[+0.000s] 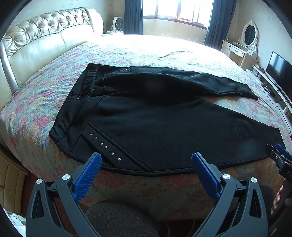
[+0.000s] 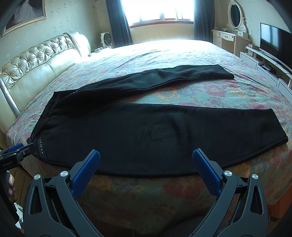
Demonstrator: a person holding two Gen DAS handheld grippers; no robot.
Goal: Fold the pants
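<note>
Left gripper (image 1: 146, 161): nearest of all, its blue fingers spread wide and holding nothing, poised just off the near edge of the bed above the studded hip of the pants.
Right gripper (image 2: 146, 157): likewise spread wide and empty, hovering at the bed's near edge over the middle of the closer leg.
Pants (image 1: 164, 124): black, laid flat on the bedspread, waistband toward the headboard side, both legs running away to the right and splayed apart in a narrow V.
Near leg (image 2: 164, 134): runs along the bed's edge, its bound side seam hanging just over the drop.
Far leg (image 2: 173, 74): angled further up the bed, cuff well apart from the near cuff.
Studs (image 1: 105, 145): a slanting row of silver dots by the near pocket seam; a second row shows on the far hip.
Bedspread (image 1: 54, 87): faded floral pattern, covering the whole bed.
Headboard (image 1: 42, 34): cream, tufted, at left.
Window (image 2: 160, 11): bright, flanked by dark curtains.
Television (image 2: 273, 40): dark screen on a white stand at right, beside a dressing table with an oval mirror.
</note>
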